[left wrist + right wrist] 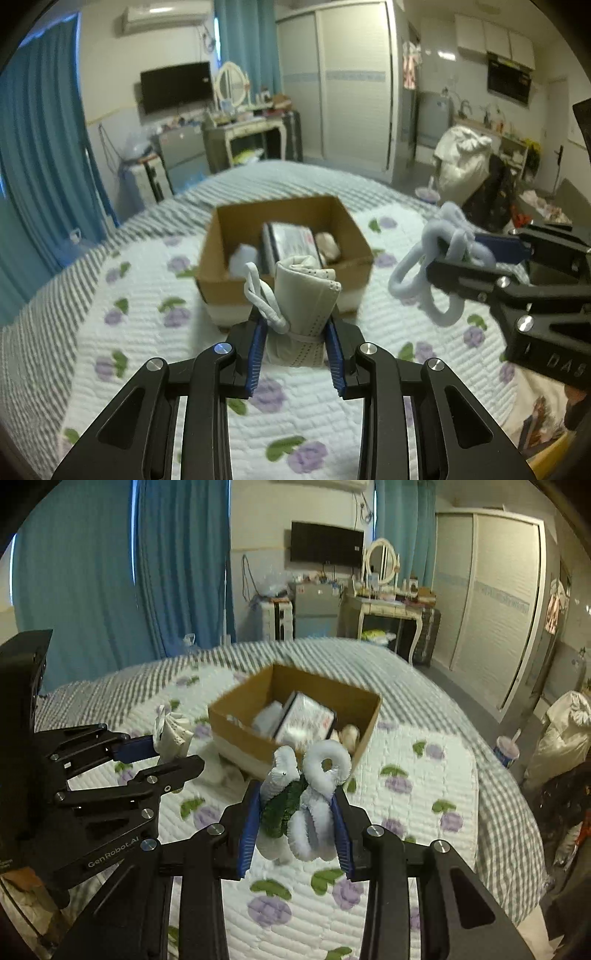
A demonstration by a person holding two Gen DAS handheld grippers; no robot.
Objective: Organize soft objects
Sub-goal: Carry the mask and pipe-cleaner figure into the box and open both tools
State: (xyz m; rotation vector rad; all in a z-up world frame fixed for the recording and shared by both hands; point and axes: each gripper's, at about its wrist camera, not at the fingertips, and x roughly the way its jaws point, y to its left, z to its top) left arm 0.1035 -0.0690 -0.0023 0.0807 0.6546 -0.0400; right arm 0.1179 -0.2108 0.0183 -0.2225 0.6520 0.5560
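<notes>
Under you lies one white quilted bedspread with purple flowers (303, 384), carrying one open brown cardboard box (221, 284). Your left gripper (297, 345) is clamped on one rolled white mask (304, 295); your right gripper (295, 832) squeezes one fluffy white-and-green chenille toy (314, 797), both above the bedspread.

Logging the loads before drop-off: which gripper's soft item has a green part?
The right gripper: its fuzzy white looped toy has a dark green section. The left gripper holds a plain rolled face mask.
</notes>
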